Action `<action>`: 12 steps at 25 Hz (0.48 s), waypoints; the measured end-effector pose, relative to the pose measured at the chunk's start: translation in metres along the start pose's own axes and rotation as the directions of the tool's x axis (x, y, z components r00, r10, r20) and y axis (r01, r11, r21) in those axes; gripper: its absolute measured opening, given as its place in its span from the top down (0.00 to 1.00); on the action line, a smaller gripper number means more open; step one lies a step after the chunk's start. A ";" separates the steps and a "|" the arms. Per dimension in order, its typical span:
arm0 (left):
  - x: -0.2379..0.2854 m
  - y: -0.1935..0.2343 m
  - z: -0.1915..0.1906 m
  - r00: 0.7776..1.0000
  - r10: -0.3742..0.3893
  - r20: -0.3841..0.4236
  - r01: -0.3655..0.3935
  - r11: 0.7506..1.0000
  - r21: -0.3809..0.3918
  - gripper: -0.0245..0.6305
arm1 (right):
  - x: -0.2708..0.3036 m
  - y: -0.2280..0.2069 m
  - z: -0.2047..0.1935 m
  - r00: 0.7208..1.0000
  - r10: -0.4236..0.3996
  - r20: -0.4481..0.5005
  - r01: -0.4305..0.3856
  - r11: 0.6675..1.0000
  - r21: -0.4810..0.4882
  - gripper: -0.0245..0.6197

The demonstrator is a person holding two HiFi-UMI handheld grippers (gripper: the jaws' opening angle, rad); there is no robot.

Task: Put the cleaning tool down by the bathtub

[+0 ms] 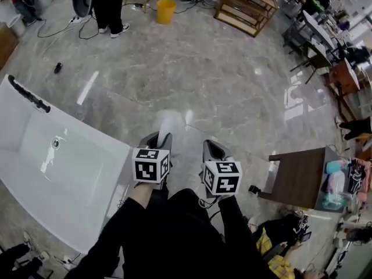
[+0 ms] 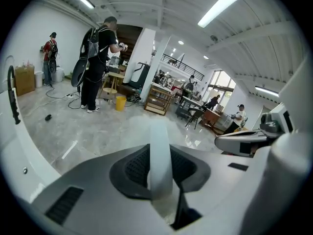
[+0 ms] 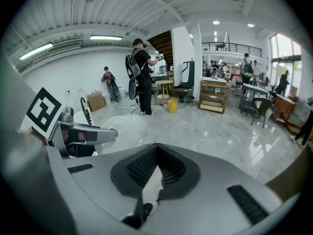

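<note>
White, blurred, long-handled cleaning tool (image 1: 171,121) is clamped in left gripper (image 1: 162,136), likely for set-down beside white bathtub (image 1: 75,122) at 9 o'clock; right gripper (image 1: 210,145) is closed, empty.

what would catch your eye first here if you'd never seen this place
A big white bathtub fills the lower left of the head view, set on a glossy grey stone floor. Near the middle, the left gripper is closed on a pale cleaning tool that sticks out over the floor. At the top, a yellow bucket stands near a person in black.
</note>
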State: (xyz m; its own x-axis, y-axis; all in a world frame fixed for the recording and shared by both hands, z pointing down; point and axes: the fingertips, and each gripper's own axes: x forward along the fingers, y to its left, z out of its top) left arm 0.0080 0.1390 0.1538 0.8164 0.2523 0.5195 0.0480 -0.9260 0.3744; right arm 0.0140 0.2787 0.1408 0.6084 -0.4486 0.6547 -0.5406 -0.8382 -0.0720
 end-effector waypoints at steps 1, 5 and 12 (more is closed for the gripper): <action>0.002 0.005 0.005 1.000 0.008 0.008 -0.008 1.000 -0.009 0.82 | 0.006 0.001 0.008 1.000 0.008 0.003 -0.008 1.000 -0.016 0.96; 0.009 0.026 0.016 0.998 0.055 0.030 -0.054 0.997 -0.047 0.82 | 0.032 0.004 0.029 0.999 0.045 -0.002 -0.045 0.996 -0.072 0.96; 0.020 0.075 0.018 0.973 0.222 0.058 -0.209 0.962 -0.178 0.82 | 0.092 0.013 0.056 0.985 0.154 -0.077 -0.166 0.969 -0.183 0.96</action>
State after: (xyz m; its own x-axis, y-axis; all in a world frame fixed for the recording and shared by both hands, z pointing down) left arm 0.0384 0.0701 0.1787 0.8386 0.0233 0.5442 -0.2269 -0.8933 0.3879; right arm 0.0958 0.2094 0.1579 0.4716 -0.5470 0.6916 -0.7311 -0.6811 -0.0402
